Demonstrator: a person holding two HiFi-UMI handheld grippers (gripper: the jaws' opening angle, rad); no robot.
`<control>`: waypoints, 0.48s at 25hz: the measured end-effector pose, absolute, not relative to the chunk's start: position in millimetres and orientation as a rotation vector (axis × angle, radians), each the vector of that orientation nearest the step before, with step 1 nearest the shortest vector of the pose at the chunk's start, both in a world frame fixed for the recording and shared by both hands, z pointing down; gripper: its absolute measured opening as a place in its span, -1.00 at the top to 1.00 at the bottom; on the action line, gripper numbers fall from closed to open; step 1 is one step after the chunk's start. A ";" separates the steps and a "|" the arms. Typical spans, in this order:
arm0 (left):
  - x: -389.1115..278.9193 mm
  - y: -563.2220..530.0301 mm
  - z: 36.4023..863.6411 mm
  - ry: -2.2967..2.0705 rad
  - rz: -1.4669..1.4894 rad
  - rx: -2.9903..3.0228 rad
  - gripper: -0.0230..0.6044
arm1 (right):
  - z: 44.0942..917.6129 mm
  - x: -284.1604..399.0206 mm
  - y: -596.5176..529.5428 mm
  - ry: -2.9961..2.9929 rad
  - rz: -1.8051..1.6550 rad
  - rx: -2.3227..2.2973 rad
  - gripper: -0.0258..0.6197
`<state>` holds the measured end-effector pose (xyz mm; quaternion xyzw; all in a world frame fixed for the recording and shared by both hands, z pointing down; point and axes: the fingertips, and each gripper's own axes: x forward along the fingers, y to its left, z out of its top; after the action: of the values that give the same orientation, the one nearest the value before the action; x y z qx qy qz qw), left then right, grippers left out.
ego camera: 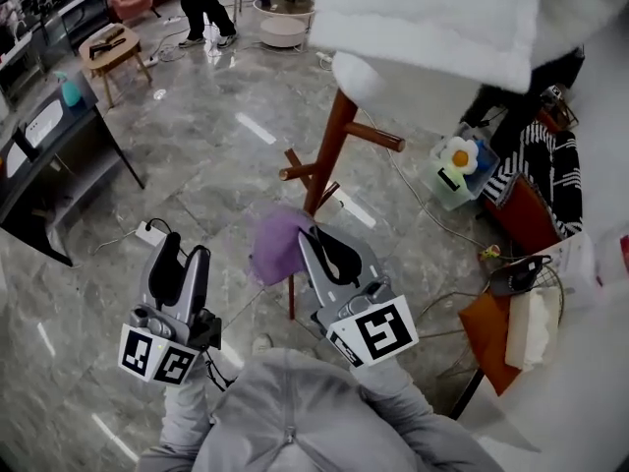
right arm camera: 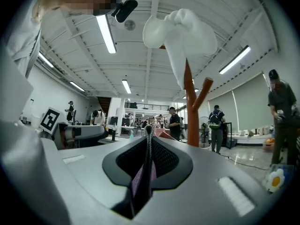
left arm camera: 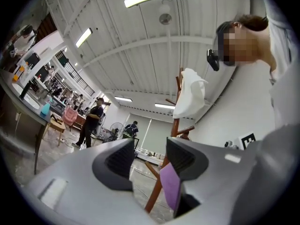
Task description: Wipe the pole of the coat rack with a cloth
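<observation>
The coat rack's reddish-brown pole (ego camera: pixel 329 150) rises from the marble floor, with short pegs and a white garment (ego camera: pixel 432 18) draped over its top. My right gripper (ego camera: pixel 310 236) is shut on a purple cloth (ego camera: pixel 275 244), which hangs just left of the pole's lower part; whether it touches the pole is unclear. In the right gripper view the cloth (right arm camera: pixel 140 179) is pinched between the closed jaws (right arm camera: pixel 148 130), and the pole (right arm camera: pixel 191 121) stands to the right. My left gripper (ego camera: pixel 182 249) is open and holds nothing, left of the pole. Its own view shows the pole (left arm camera: pixel 152 198) and cloth (left arm camera: pixel 171 186) beyond the jaws (left arm camera: pixel 149 158).
A black desk (ego camera: pixel 39 165) stands at the left and a power strip (ego camera: pixel 147 232) lies on the floor near it. To the right are a box with a flower toy (ego camera: pixel 457 170), striped fabric (ego camera: pixel 536 165) and an orange bag (ego camera: pixel 491 332). A person (ego camera: pixel 201 3) stands at the back.
</observation>
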<state>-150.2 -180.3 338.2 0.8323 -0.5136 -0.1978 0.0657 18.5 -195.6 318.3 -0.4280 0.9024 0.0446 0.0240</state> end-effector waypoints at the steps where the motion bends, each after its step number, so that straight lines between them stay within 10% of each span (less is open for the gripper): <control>1: -144.8 -182.2 338.8 -1.529 -0.591 2.521 0.18 | 322.6 26.2 -194.8 2.777 0.123 -1.357 0.83; 12: -93.3 -187.5 341.9 -1.408 -0.549 2.589 0.18 | 339.8 90.2 -186.3 2.652 0.096 -1.573 0.83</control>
<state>-93.3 -187.5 341.9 0.8613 -0.4686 -0.1826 0.0720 90.2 -186.3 339.8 -0.5098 0.8593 0.0312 0.0281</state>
